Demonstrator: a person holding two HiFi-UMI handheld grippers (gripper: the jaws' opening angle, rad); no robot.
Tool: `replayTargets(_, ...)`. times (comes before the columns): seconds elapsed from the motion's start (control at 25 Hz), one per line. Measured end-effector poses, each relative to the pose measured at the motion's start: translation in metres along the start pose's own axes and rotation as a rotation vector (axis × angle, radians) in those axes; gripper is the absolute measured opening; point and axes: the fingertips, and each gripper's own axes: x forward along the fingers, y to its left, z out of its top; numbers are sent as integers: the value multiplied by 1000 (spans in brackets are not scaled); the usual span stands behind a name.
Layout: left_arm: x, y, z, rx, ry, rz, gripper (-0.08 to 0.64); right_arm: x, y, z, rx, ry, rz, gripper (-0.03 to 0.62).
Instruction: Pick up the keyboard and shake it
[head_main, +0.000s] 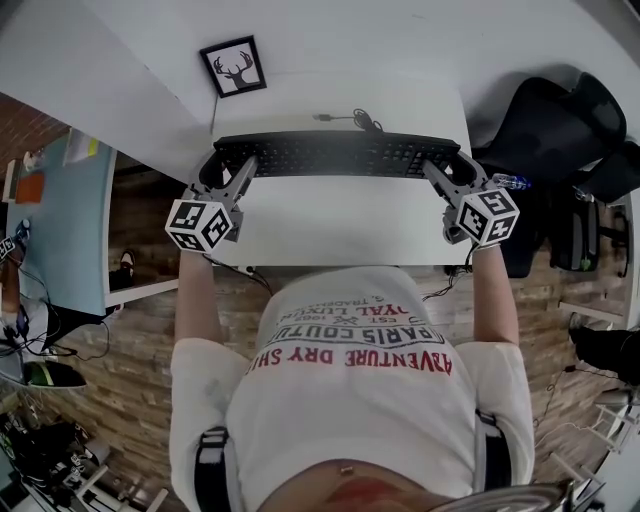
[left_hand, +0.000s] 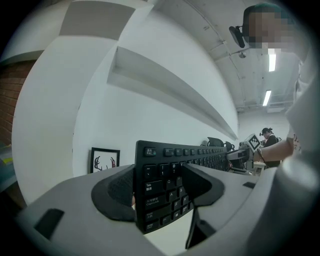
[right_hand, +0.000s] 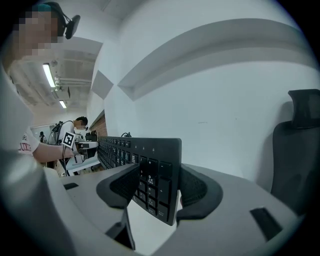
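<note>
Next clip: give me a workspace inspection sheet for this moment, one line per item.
Surface: white desk against a white wall.
Job's things: black keyboard, lying lengthwise along the desk's far side.
Clutter: framed deer picture behind the keyboard's left end.
Grippers: left gripper clamped on the keyboard's left end; right gripper clamped on its right end.
Cables: thin black cable coiled on the desk behind the keyboard.
Surroundings: black chair to the right; plank-pattern floor.
</note>
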Motion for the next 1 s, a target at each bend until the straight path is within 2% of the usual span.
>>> replayTargets(0.48,-1,-10,-13,-11,26,4,282,-9,-3,-13,6,39,0,250)
replayTargets(1.0,3,-12,-16,-14,40,-13,284,-14,-4,-13,-26,38,-11,250)
